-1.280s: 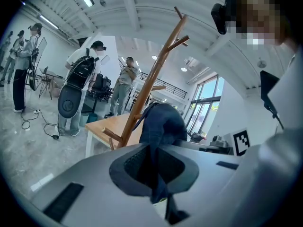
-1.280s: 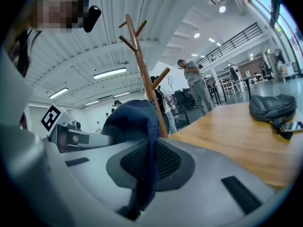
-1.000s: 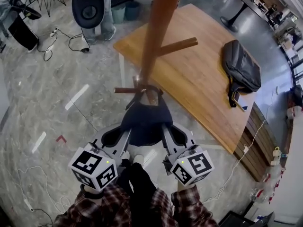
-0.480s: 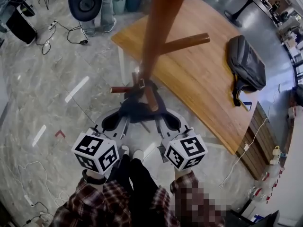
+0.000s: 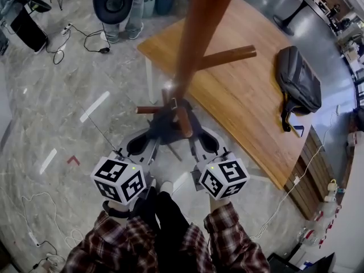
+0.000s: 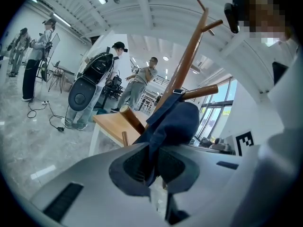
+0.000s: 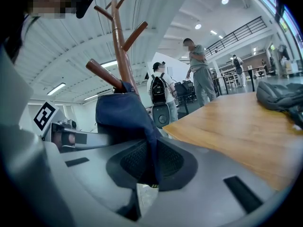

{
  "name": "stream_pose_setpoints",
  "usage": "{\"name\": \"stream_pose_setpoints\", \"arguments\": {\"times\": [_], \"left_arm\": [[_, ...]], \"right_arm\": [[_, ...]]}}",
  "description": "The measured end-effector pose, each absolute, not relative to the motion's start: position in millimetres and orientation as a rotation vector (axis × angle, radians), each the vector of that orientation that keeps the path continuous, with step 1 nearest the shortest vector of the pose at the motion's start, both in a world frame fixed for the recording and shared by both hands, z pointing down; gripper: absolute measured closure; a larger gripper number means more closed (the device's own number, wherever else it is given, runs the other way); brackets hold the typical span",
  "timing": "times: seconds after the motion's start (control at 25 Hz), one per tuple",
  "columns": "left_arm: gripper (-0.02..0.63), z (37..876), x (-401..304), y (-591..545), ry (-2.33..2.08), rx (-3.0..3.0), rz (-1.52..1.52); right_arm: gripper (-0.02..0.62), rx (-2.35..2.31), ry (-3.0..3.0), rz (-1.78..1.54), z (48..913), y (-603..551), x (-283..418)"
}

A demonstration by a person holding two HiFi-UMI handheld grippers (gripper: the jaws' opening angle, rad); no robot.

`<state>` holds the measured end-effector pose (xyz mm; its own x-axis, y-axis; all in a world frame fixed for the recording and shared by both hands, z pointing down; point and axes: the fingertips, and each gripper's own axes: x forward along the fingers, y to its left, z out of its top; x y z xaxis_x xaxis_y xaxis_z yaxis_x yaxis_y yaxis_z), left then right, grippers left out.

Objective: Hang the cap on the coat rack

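Observation:
The brown wooden coat rack (image 5: pixel 196 36) rises in front of me, with pegs sticking out left, right and toward me. The dark navy cap (image 5: pixel 165 128) hangs bunched at the near peg (image 5: pixel 183 121), close to the pole. My left gripper (image 5: pixel 152 142) is shut on the cap's left edge, and my right gripper (image 5: pixel 194 141) on its right edge. In the left gripper view the cap (image 6: pixel 175 122) runs from the left gripper (image 6: pixel 151 167) up to a peg (image 6: pixel 201 92). In the right gripper view the cap (image 7: pixel 123 115) drapes just below a peg (image 7: pixel 103 74), its cloth pinched in the right gripper (image 7: pixel 152 162).
A wooden table (image 5: pixel 239 101) stands just right of the rack, with a black backpack (image 5: pixel 298 84) lying on it. A person with a dark backpack (image 5: pixel 116 1) stands at the far left. Cables (image 5: pixel 74 41) trail over the grey floor.
Both grippers have carried the cap forward and up to the rack. Its cloth, spread wide between the jaws a second ago, is now bunched around the near peg.

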<state>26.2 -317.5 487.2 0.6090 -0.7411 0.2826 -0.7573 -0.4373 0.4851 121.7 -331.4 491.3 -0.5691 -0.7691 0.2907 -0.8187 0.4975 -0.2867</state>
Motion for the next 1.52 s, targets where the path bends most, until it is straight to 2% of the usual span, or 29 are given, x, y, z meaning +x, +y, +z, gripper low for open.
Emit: {"name": "stream_pose_setpoints", "arguments": {"times": [0.24,0.4,0.52,0.64,1.04,1.52], "left_arm": [[0.580,478,26,-307,-1.128,2.260,0.040],[0.578,473,23,-297,-1.139,2.269,0.072],[0.510,473,22,-292,-1.123,2.268,0.076],[0.479,469,20,-287,-1.117,2.280,0.074],[0.476,448,14,-264,-1.133,2.305,0.079],[0.477,329,39,-236,-1.076,2.562,-0.086]], "right_arm": [[0.571,1.385,-2.637,0.651,480,-318,127],[0.520,1.384,-2.644,0.691,475,-306,130],[0.511,1.399,-2.638,0.690,473,-299,134],[0.509,1.428,-2.635,0.674,467,-294,140],[0.511,1.426,-2.642,0.635,451,-270,135],[0.511,1.416,-2.806,0.388,345,-240,122]]}}
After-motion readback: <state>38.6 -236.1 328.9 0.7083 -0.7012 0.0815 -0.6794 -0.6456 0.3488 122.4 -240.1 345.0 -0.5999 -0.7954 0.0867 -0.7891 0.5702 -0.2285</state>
